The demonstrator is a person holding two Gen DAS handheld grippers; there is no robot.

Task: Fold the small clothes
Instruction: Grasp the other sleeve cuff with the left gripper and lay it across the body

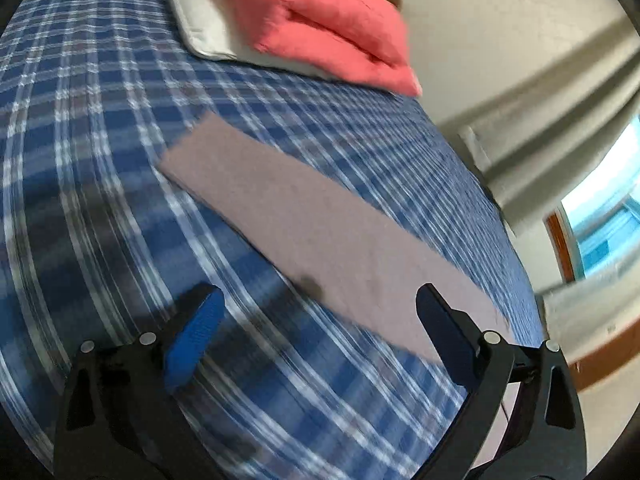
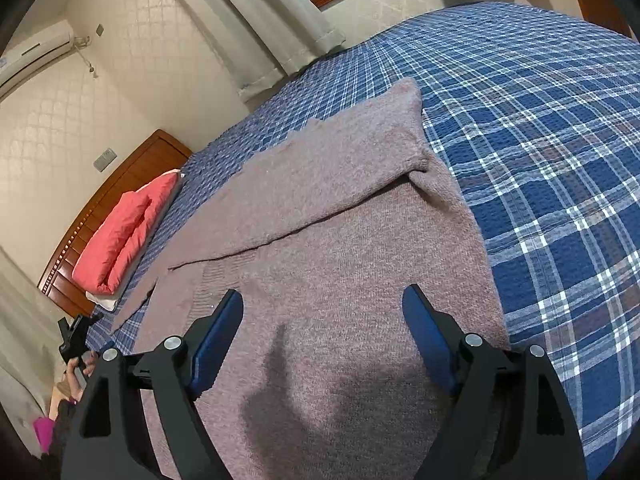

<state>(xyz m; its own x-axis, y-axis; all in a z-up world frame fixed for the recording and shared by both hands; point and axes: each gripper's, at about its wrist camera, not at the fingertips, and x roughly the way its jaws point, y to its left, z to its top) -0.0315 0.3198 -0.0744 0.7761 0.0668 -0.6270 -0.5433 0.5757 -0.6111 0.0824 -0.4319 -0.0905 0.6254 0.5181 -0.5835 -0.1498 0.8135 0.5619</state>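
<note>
plaid bedspread (image 2: 560, 160), red pillow (image 2: 120, 236), curtain (image 2: 256, 20), headboard (image 2: 132, 176)

Bed (image 2: 540, 128): covered by a blue and white plaid bedspread, with a wooden headboard (image 2: 120, 184) at its far end.
Sweater (image 2: 340, 240): mauve knit, lying flat on the bedspread, one sleeve folded across the body.
Pillows: a coral pillow (image 2: 124, 232) resting on a white pillow (image 2: 102, 300), against the headboard.

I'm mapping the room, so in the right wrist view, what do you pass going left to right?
Air conditioner → red pillow → sweater → bare plaid bedspread.
</note>
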